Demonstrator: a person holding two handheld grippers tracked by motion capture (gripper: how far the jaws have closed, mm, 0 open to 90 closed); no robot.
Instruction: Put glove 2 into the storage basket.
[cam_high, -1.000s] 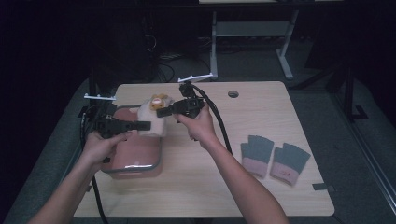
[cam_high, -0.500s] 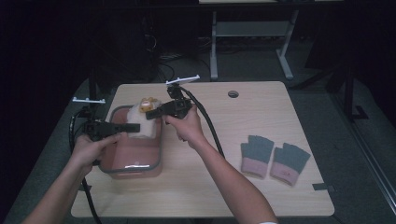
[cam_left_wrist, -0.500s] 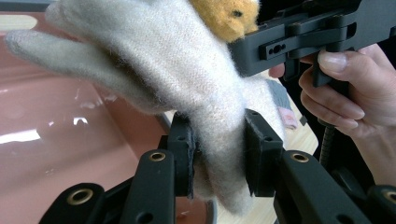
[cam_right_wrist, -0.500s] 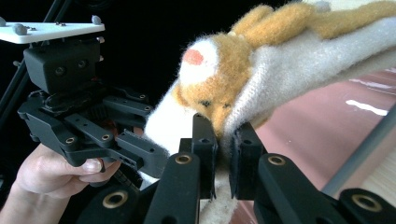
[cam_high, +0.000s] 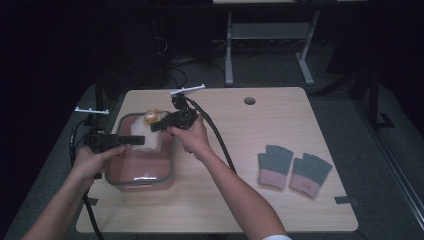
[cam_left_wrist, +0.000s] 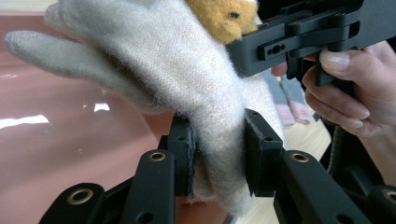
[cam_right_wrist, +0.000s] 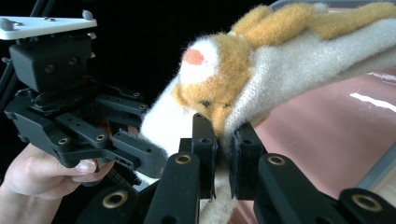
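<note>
A cream woolly glove (cam_high: 144, 142) with an orange animal face (cam_high: 150, 118) hangs over a pink tub (cam_high: 141, 180) with a grey rim, at the table's left. My left gripper (cam_high: 137, 140) is shut on the glove's cuff end (cam_left_wrist: 219, 140), pads pressing the wool from both sides. My right gripper (cam_high: 154, 126) is shut on the glove's edge by the orange face (cam_right_wrist: 219, 93). In the left gripper view the right gripper (cam_left_wrist: 289, 42) comes in from the upper right. In the right gripper view the left gripper (cam_right_wrist: 135, 154) grips the cream end. The pink tub floor (cam_left_wrist: 56, 140) lies below.
Two grey fingerless gloves with pink cuffs (cam_high: 275, 162) (cam_high: 310, 172) lie side by side on the table's right half. A round cable hole (cam_high: 249, 100) sits near the far edge. Black cables trail from both grippers. Dark floor and a desk frame lie beyond the table.
Both hands have carried the glove leftward and slightly down, from the tub's right edge to above its far end. Both grips stay the same.
</note>
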